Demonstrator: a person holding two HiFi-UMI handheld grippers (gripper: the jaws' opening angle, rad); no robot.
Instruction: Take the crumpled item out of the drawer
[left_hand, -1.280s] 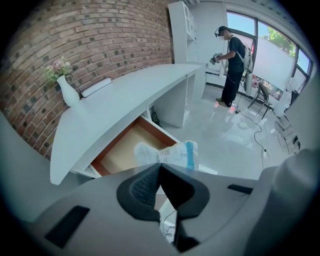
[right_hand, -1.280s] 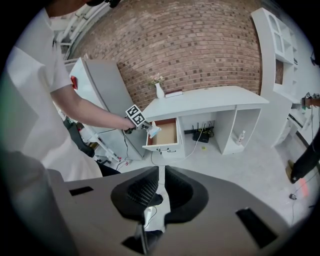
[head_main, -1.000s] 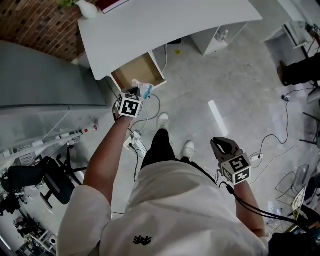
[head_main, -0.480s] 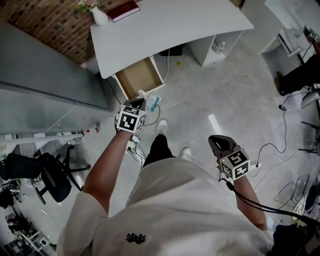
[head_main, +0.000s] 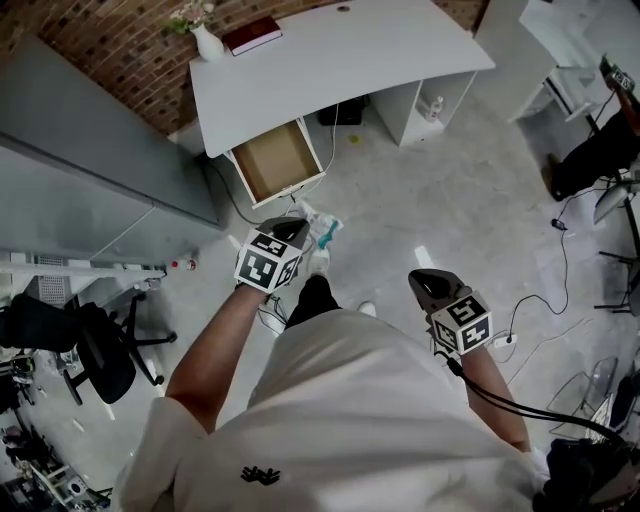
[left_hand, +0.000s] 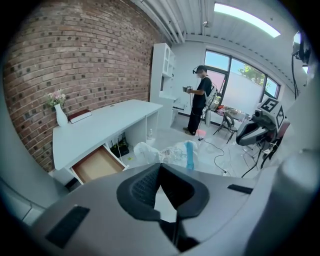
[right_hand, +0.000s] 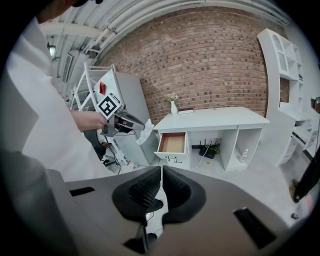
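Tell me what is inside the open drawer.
The drawer shows only its bare brown bottom. Its rear part is covered by the desk top. The crumpled item is outside, in the left gripper.

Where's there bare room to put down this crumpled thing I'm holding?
The desk top is bare beyond the vase and book. The open drawer is empty too. Cables crowd the floor beside the left gripper.
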